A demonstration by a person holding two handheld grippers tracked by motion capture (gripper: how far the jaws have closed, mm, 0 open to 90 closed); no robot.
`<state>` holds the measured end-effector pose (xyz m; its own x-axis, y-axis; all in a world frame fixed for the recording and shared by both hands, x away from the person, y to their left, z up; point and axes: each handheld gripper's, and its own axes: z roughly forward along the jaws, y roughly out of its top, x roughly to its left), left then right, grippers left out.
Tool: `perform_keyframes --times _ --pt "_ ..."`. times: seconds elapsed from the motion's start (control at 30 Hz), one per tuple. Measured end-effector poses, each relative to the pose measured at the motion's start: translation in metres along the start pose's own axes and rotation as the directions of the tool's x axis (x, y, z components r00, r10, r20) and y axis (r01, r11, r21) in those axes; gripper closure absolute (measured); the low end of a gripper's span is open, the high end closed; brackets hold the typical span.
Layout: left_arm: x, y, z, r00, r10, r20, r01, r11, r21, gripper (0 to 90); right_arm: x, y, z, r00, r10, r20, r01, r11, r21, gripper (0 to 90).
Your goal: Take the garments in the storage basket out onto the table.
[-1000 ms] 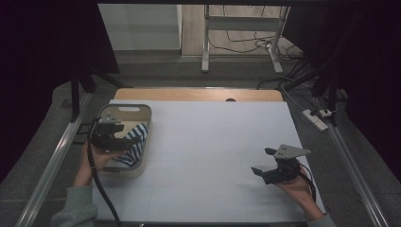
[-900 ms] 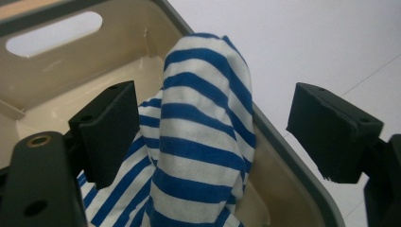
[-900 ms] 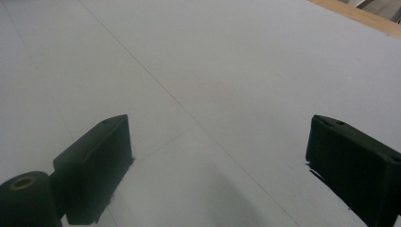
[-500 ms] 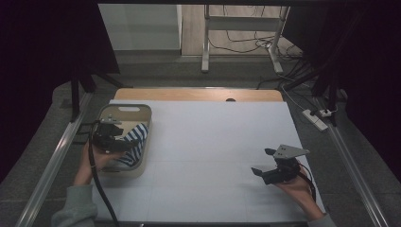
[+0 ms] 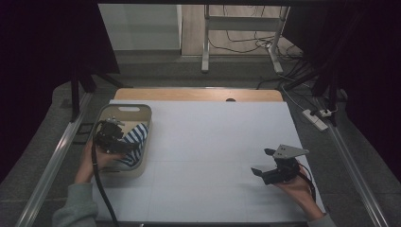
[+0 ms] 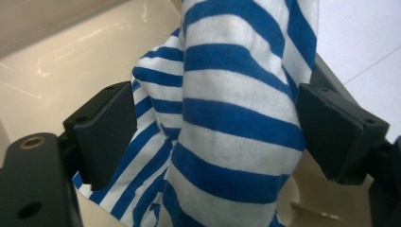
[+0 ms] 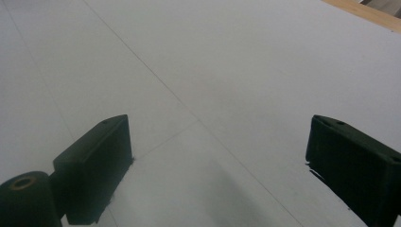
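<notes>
Item: striped cloth, blue and white, bunched in the beige tub at the worktop's left edge. We judge it soft, light and limp; it should be taken at a thick fold. Left gripper: jaws spread either side of the fold, not yet pinching. Right gripper: jaws apart, empty, over bare worktop.
</notes>
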<state>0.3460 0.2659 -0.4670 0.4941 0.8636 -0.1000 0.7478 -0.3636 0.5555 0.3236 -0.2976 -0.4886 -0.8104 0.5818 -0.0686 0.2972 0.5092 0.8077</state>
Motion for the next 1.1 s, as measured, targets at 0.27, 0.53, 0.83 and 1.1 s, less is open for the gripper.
perform_keyframes --times 0.27,0.53,0.83,1.1 --pt "0.000 0.002 0.005 1.0000 0.007 -0.004 -0.007 0.9984 0.056 15.3 0.000 0.000 0.000 1.0000 0.003 0.000 -0.003 1.000 -0.003 7.6" --pt "0.001 0.003 0.011 0.9997 -0.016 0.021 0.013 0.9934 0.114 32.2 0.000 0.000 0.000 1.0000 0.000 -0.001 0.000 1.000 0.007 7.6" --pt "0.004 0.001 0.011 0.9988 -0.021 0.044 0.016 0.9929 0.118 68.3 0.000 0.000 0.001 1.0000 0.001 -0.001 -0.001 1.000 0.007 7.6" --pt "0.010 -0.002 -0.001 0.9981 -0.049 0.038 0.047 0.9978 0.048 74.5 0.000 0.000 0.000 1.0000 0.003 0.003 -0.003 1.000 0.008 7.6"
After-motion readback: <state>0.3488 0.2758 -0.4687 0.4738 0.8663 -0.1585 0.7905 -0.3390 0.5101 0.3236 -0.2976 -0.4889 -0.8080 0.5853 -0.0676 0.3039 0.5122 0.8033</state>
